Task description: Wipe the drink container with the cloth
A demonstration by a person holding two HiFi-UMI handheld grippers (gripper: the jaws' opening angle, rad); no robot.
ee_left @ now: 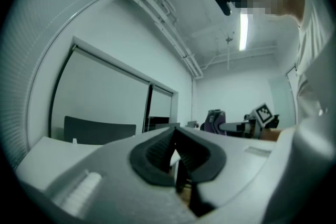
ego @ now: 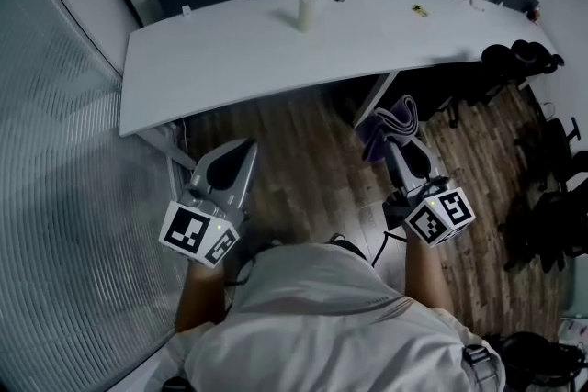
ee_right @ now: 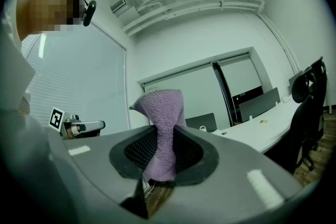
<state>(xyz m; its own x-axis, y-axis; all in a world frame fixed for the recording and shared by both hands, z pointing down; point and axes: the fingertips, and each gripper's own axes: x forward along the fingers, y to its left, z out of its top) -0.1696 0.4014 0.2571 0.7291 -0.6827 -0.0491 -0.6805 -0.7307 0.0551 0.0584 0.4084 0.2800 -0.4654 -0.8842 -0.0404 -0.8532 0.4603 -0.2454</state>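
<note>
Well short of table [ego: 276, 78] edge: right hand-held gripper [ego: 398, 142] grasping cloth [ego: 393, 118], left hand-held gripper [ego: 244, 148] clenched empty

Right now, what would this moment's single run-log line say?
left gripper: shut, empty | right gripper: shut on purple terry cloth | pale cylindrical drink container: upright on white curved table, beyond both grippers | wiping: not yet begun

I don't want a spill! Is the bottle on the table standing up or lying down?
Standing up. In the head view the bottle rises straight from its base on the white table, taller than it is wide.
</note>
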